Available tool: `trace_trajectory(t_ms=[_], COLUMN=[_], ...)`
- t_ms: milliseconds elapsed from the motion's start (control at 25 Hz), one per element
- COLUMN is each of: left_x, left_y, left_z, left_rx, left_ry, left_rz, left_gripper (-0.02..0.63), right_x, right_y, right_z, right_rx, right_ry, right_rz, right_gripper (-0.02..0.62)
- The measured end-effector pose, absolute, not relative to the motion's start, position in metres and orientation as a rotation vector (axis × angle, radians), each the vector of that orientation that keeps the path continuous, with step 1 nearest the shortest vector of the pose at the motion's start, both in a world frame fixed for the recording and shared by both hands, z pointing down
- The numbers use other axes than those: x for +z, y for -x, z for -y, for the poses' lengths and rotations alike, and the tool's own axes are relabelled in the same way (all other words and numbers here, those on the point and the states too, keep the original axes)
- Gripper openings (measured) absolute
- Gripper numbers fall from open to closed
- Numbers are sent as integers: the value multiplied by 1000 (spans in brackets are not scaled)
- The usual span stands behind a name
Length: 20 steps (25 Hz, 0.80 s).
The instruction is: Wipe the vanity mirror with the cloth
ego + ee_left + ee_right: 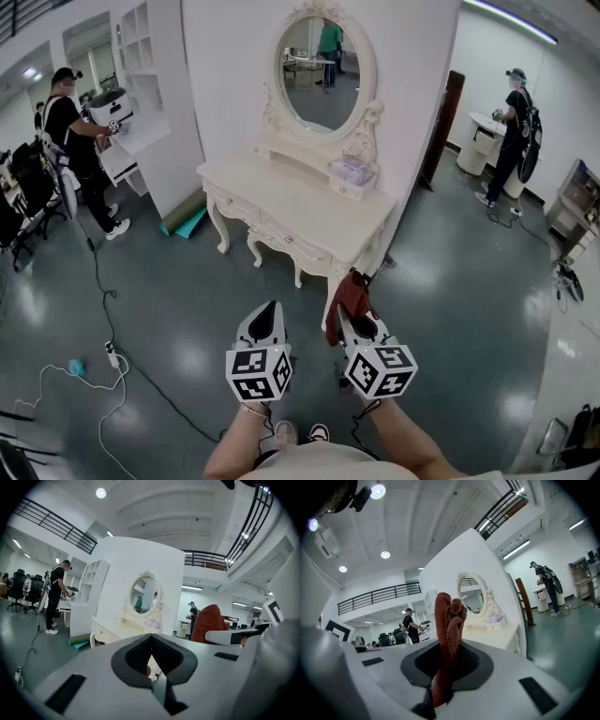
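1. So the right claw is pinching the red cloth, which sticks up out of it in a bunched lump
2. The left claw is pressed together with nothing in it, just beside the right one
3. Both hang over the grey floor, near the front corner of the white tabletop
4. The oval mirror stands at the back of that tabletop, well apart from the cloth
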<state>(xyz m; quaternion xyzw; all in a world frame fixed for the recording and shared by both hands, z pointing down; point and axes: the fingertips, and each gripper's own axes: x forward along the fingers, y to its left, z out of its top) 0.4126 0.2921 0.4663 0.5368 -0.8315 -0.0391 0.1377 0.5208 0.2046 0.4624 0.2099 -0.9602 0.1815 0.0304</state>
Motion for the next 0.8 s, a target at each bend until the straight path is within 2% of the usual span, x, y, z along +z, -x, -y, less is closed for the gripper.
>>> trace_trajectory(t_ms=[360,800], left_x=[472,467], left_y=[-393,-331], left_z=[-299,-316], left_rx=[-123,-91], left_ry=[-1553,-1585], left_rz=[2395,2410], left_gripper=[3,3], right_x=[466,466], right_y=[-504,-447], right_z=[-208,-209], right_rx=[558,643], right_ry=[-671,-721], right_rz=[2943,2922], right_gripper=[58,60])
